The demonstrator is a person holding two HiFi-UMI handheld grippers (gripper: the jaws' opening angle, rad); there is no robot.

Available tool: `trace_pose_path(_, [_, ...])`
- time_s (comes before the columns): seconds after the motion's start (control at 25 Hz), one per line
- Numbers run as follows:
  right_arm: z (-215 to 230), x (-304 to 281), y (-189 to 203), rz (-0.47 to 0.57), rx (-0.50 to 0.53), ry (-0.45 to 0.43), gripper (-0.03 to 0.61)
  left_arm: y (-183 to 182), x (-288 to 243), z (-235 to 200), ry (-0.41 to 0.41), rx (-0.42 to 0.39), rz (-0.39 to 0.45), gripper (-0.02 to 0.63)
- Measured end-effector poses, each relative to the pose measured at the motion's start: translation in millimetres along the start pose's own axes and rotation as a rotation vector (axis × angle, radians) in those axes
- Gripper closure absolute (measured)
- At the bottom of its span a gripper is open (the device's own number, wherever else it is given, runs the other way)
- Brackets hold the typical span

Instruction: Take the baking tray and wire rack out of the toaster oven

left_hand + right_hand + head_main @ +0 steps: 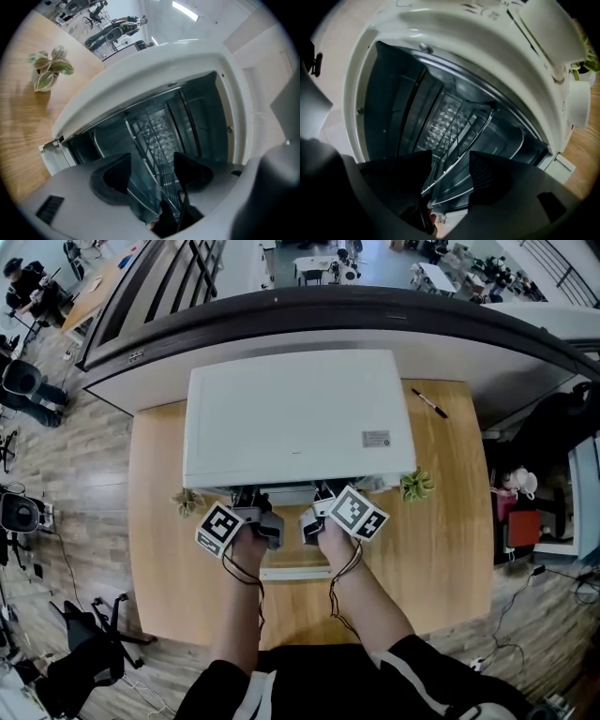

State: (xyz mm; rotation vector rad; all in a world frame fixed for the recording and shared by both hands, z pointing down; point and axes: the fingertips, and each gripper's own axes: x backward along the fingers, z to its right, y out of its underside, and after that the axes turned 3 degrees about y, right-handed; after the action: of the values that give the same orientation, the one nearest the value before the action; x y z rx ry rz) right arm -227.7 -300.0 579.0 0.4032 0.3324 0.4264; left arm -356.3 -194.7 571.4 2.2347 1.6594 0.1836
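Note:
A white toaster oven (295, 418) stands on the wooden table (441, 549) with its door (295, 572) folded down towards me. Both grippers reach into its mouth side by side. My left gripper (249, 495) (152, 173) is open, and the wire rack (157, 154) runs between its dark pads (117, 172) with a gap on each side. My right gripper (323, 495) (450, 176) is open too. The rack's curved front wire (464, 136) passes between its pads (487, 178). A pale metal rim below it looks like the baking tray (453, 197).
A small potted plant stands at each front corner of the oven (187, 501) (415, 486); the left one also shows in the left gripper view (47, 72). A pen (429, 402) lies at the table's back right. A curved dark-topped counter (309, 306) runs behind.

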Motion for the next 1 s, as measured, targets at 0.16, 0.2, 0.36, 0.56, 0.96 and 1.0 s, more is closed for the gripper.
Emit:
trace_pose_path(0.16, [4, -9, -1, -0.017, 0.008, 0.000, 0.525, 1, -5, -11, -0.031, -0.049, -0.001, 0.532])
trace_pose_path(0.2, [4, -9, -2, -0.020, 0.016, -0.002, 0.522, 2, -6, -10, -0.029, -0.063, -0.007, 0.537])
trace_pose_path(0.36, [2, -4, -1, -0.006, 0.015, -0.007, 0.525, 4, -2, -7, -0.027, -0.084, -0.036, 0.537])
trace_pose_path(0.56, [-1, 9, 6, -0.011, 0.015, -0.033, 0.528, 9, 13, -5, -0.033, -0.119, -0.050, 0.537])
trace_pose_path(0.96, [-1, 49, 29, -0.008, 0.015, -0.035, 0.531, 23, 56, -4, -0.020, -0.128, -0.066, 0.537])
trace_pose_path(1.0, [-1, 53, 31, -0.008, 0.017, -0.032, 0.531, 25, 60, -3, -0.017, -0.126, -0.068, 0.537])
